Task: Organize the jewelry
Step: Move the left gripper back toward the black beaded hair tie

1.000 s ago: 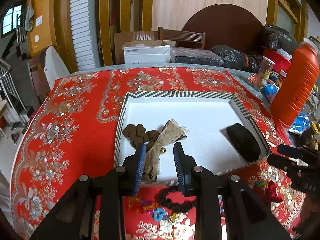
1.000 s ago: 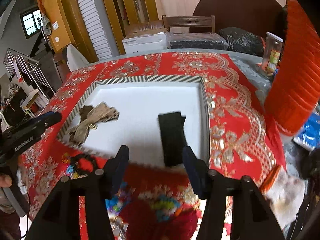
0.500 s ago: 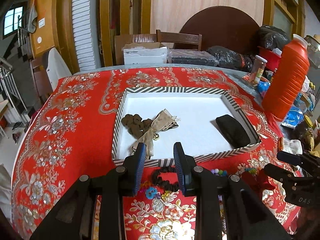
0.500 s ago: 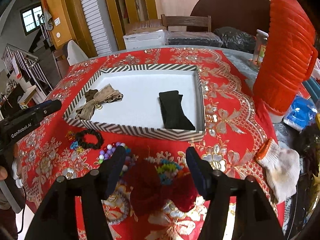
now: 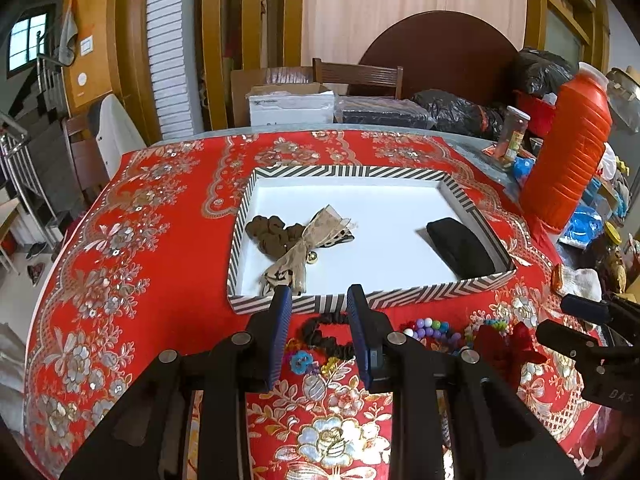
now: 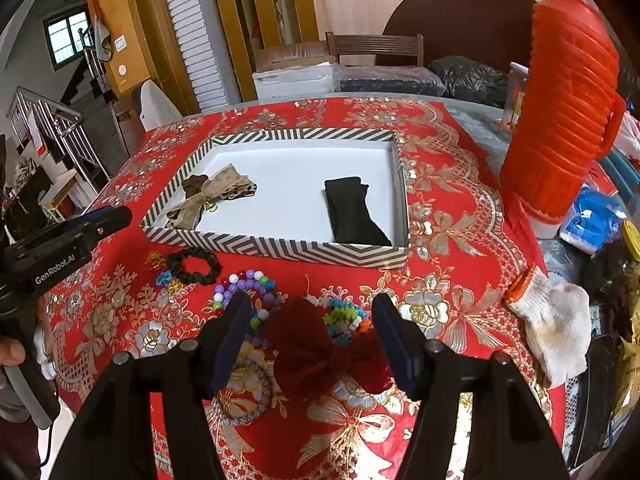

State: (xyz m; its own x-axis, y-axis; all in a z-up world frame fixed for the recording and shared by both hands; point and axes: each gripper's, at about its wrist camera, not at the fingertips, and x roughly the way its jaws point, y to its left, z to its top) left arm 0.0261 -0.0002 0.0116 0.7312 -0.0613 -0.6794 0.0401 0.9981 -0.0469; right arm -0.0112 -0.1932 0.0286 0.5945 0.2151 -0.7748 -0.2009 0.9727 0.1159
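Observation:
A striped box lid [image 5: 400,300] [image 6: 280,250] holds a brown scrunchie [image 5: 266,230], a beige bow [image 5: 308,246] [image 6: 216,192] and a black hairband [image 5: 460,246] [image 6: 352,210]. In front of it on the red cloth lie a black scrunchie [image 5: 324,340] [image 6: 194,266], a coloured bead bracelet [image 5: 432,328] [image 6: 244,284], a dark red bow [image 6: 320,352] [image 5: 508,344] and a small bead bracelet [image 6: 346,318]. My left gripper [image 5: 318,300] is open and empty above the black scrunchie. My right gripper [image 6: 310,308] is open and empty over the red bow.
A tall orange thermos [image 5: 568,148] [image 6: 560,100] stands right of the box. A white glove [image 6: 556,320], blue packets [image 6: 592,220] and a jar [image 5: 514,132] lie at the right edge. A grey braided ring [image 6: 240,396] lies near my right gripper. Boxes and bags sit behind.
Both grippers have pulled back from the box toward the table's near edge. The loose pieces in front of the box have come into view. Both stay open and empty.

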